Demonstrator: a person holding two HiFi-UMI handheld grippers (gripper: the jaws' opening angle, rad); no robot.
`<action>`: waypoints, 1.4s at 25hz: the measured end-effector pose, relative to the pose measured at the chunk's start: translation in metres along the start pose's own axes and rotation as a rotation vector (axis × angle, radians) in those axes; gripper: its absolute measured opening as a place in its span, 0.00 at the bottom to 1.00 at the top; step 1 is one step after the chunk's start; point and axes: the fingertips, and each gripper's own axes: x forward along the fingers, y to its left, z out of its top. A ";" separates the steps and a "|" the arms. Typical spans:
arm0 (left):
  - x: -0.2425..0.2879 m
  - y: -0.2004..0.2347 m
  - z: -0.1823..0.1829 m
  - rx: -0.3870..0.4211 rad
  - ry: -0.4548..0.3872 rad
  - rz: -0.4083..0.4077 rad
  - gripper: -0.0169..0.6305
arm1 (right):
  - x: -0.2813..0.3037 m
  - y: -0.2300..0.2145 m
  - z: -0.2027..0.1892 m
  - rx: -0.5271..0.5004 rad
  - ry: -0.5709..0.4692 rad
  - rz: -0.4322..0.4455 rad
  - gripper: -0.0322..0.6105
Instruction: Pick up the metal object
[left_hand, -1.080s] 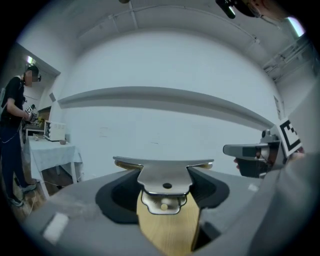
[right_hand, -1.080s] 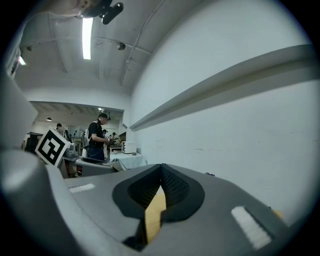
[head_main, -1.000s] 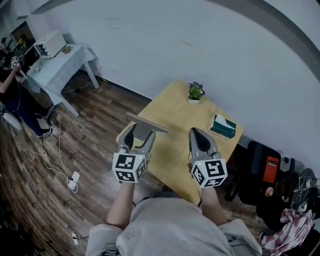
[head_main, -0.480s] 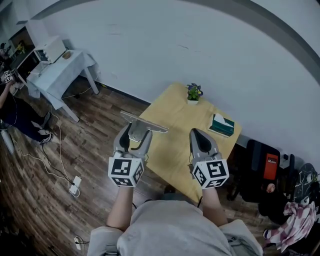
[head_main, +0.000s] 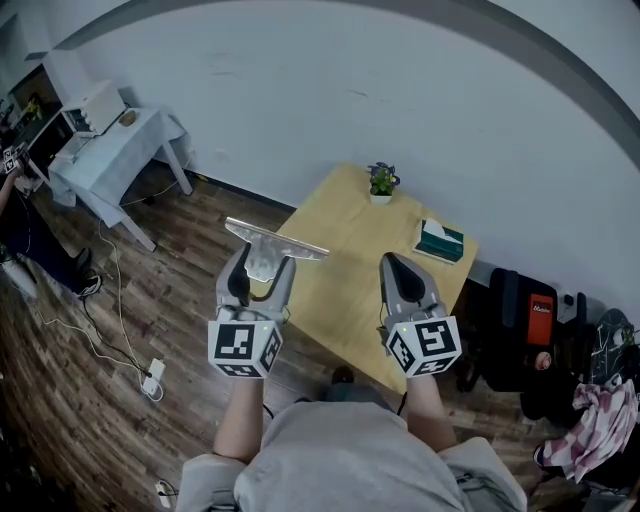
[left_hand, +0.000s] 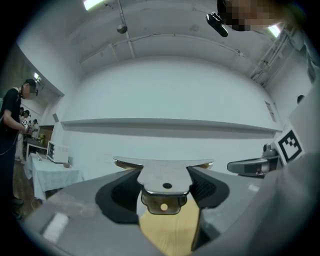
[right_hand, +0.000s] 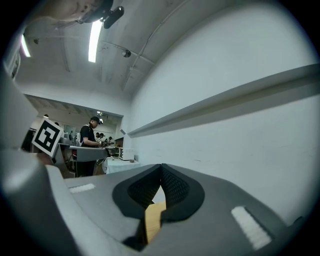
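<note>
While aloft, metal object (left_hand: 165, 172) in claw (head_main: 262, 268)

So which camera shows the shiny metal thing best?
The left gripper view: the metal object sits in the middle, close up, clamped in the left gripper, its holes visible. The head view shows it small from above. The right gripper view doesn't show it.

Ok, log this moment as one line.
left tongs: shut on metal plate, held off table | right tongs: shut, empty | wooden table: potted plant, tissue box
</note>
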 end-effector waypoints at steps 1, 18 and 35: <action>-0.003 0.001 0.004 0.003 -0.009 0.001 0.50 | -0.002 0.002 0.002 -0.003 -0.002 -0.004 0.05; -0.057 0.010 0.045 0.029 -0.128 0.023 0.50 | -0.045 0.024 0.026 -0.017 -0.072 -0.077 0.05; -0.103 0.001 0.054 0.059 -0.182 0.041 0.50 | -0.092 0.038 0.027 -0.013 -0.098 -0.146 0.05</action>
